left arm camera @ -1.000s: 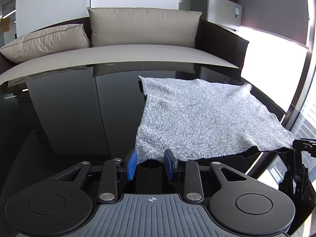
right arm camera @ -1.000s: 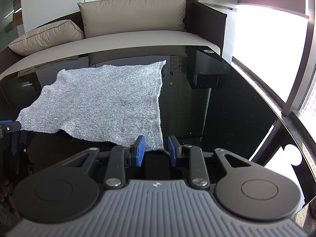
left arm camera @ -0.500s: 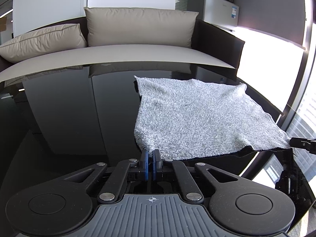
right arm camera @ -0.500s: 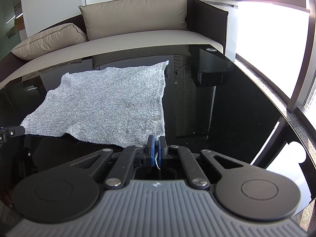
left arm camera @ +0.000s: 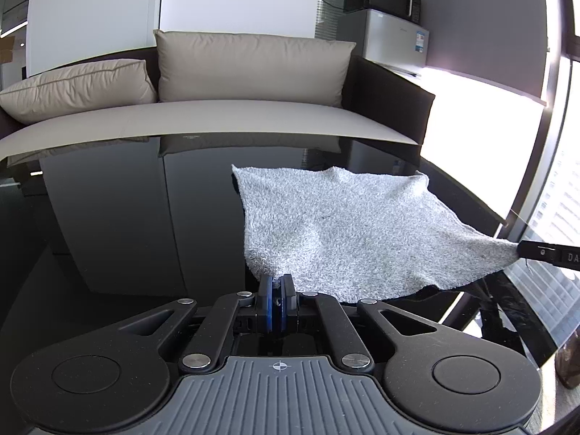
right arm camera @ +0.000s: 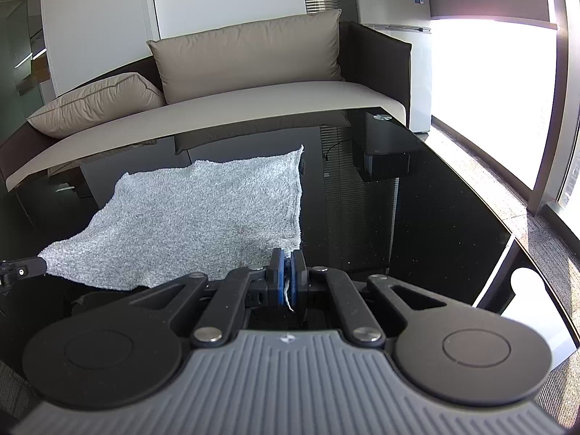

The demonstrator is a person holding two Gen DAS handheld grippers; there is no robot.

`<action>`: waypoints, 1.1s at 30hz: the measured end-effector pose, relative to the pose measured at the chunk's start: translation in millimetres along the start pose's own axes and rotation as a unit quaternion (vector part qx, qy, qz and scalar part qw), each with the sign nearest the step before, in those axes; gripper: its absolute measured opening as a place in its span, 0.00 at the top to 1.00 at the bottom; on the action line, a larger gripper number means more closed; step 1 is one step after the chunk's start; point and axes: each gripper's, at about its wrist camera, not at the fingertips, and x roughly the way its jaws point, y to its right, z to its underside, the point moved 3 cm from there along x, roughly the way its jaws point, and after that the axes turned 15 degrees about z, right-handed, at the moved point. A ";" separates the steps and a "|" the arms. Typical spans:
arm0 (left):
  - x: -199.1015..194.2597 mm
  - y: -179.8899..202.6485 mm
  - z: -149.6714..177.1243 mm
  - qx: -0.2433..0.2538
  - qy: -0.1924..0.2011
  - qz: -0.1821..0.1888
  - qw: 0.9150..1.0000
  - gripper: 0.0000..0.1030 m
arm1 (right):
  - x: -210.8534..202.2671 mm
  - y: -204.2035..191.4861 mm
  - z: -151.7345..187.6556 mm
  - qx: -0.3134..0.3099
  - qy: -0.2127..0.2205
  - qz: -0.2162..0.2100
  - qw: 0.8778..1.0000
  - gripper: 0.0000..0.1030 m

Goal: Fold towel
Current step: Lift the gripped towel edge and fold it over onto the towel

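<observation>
A grey fluffy towel (left arm camera: 348, 228) lies spread on a glossy black table (left arm camera: 127, 217); its near edge is lifted off the surface. My left gripper (left arm camera: 276, 282) is shut on the towel's near left corner. My right gripper (right arm camera: 289, 257) is shut on the towel's (right arm camera: 203, 217) near right corner, with a thread hanging between the pads. The right gripper's tip shows at the right edge of the left wrist view (left arm camera: 543, 252), and the left gripper's tip at the left edge of the right wrist view (right arm camera: 21, 270). The far edge rests on the table.
A sofa with beige cushions (left arm camera: 250, 69) stands behind the table. A small fridge with a microwave (left arm camera: 391, 32) is at the back right. Bright windows (right arm camera: 489, 83) are on the right. The table (right arm camera: 417, 235) edge curves near on the right.
Both grippers went from open to shut on the towel's near corners and have lifted the near edge upward.
</observation>
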 end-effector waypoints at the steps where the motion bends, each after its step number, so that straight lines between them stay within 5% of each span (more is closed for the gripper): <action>1: -1.9 0.3 -0.2 -0.001 0.001 0.000 1.000 0.96 | -2.8 1.1 -0.4 0.001 0.002 -0.001 1.000 0.97; 14: -28.6 8.4 -10.2 0.005 0.050 -0.025 0.998 0.96 | -29.5 9.6 -13.5 0.017 0.046 -0.011 0.999 0.97; 33: 9.5 1.0 -33.2 0.019 0.064 -0.043 0.997 0.96 | 4.1 -3.4 -34.0 0.019 0.069 0.001 0.997 0.97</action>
